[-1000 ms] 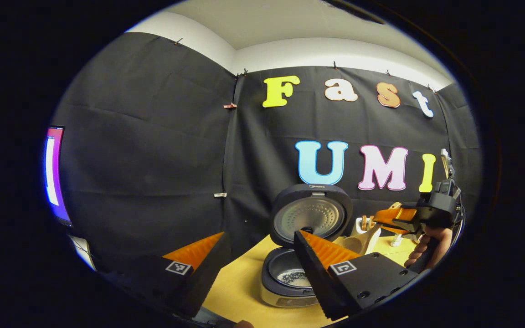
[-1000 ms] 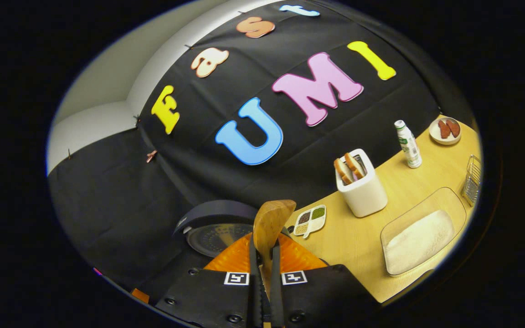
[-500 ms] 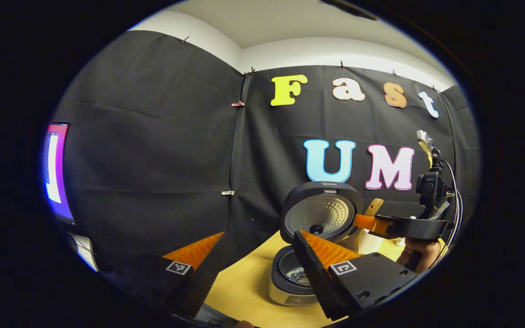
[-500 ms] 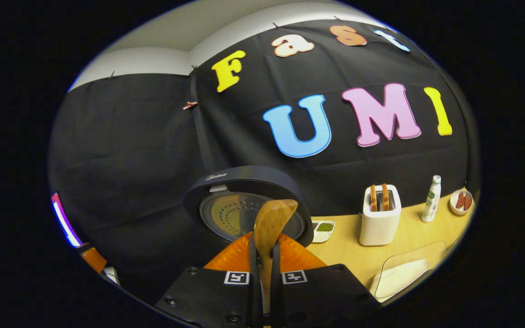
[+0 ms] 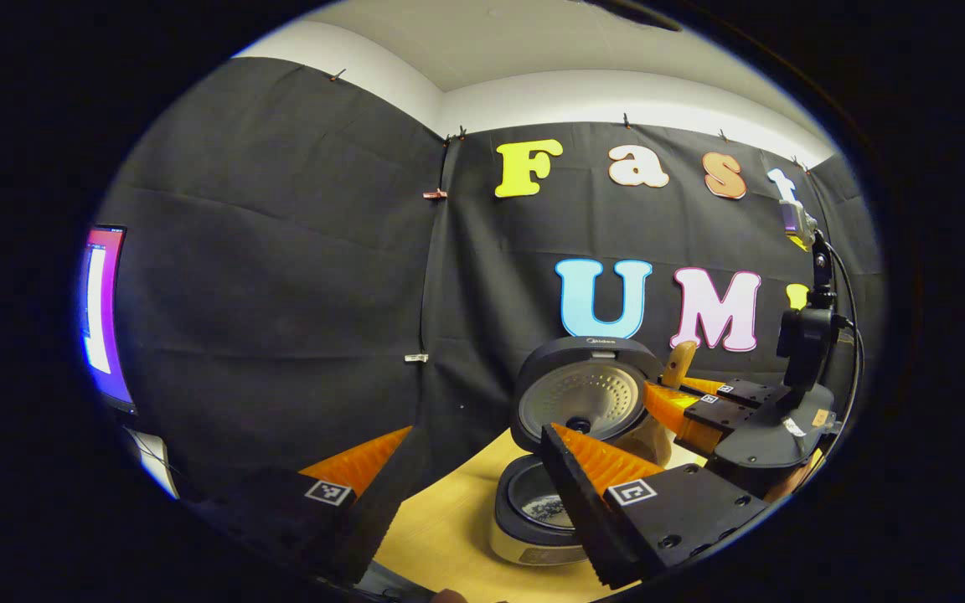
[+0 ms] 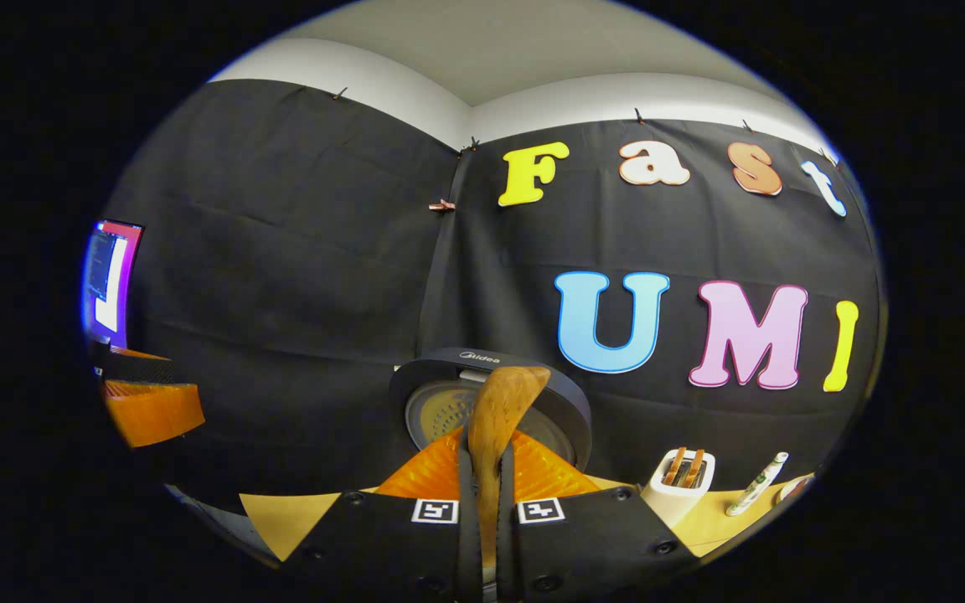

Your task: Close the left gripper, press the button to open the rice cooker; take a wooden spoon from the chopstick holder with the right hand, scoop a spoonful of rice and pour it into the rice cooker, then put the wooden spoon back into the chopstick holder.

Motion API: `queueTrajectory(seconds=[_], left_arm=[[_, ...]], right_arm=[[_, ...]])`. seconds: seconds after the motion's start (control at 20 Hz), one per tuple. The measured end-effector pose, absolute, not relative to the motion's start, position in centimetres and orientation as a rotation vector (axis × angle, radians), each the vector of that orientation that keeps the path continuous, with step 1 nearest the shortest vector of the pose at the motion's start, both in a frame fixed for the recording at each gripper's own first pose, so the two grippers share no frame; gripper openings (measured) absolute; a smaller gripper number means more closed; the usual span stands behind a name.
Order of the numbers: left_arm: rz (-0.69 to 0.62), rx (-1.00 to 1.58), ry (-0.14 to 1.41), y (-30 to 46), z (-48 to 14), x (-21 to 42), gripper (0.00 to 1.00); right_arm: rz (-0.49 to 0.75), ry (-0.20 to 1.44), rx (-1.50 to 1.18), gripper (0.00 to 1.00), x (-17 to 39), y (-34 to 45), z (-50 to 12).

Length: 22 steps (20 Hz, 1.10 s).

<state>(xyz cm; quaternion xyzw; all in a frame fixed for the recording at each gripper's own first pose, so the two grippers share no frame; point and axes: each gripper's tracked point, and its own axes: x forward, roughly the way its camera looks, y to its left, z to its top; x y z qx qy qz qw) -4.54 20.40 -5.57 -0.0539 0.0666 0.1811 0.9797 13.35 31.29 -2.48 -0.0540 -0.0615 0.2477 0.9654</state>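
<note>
Bench (image 5: 449,536) carries the rice cooker (image 5: 537,523), lid (image 5: 587,394) raised, rice grains in its pot. Left gripper (image 5: 470,469): fingers spread apart, holding nothing, near the cooker. Right gripper (image 6: 482,494): fingers clamped on the wooden spoon (image 6: 499,410), bowl uppermost, before the lid. Toaster (image 6: 677,490) stands right of the cooker.

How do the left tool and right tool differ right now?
Left tool is open with nothing between its fingers; right tool is shut on the wooden spoon. Left tool sits low beside the rice cooker; right tool, in the left gripper view, sits higher, by the raised lid. Both face the cooker.
</note>
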Motion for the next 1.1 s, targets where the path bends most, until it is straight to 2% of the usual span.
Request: queueTrajectory(seconds=[0.4,0.55,0.6,0.65,1.1], left_arm=[[0.37,-0.102,0.133,19.7,-5.4,-4.3,0.95],[0.351,-0.098,0.144,18.4,-5.6,-3.7,0.95],[0.339,-0.102,0.139,17.8,-5.5,-3.4,0.91],[0.338,-0.105,0.134,17.4,-5.3,-3.0,0.94],[0.257,-0.13,0.148,11.5,-5.5,0.4,0.94]], right_arm=[[0.457,-0.055,0.006,0.11,14.2,29.0,-3.1],[0.37,-0.039,0.026,0.11,15.3,25.1,-3.1],[0.34,-0.028,0.02,0.11,15.5,23.5,-3.6],[0.313,-0.018,0.02,0.11,15.8,21.8,-4.0],[0.016,0.118,0.033,0.11,16.2,4.3,-9.7]])
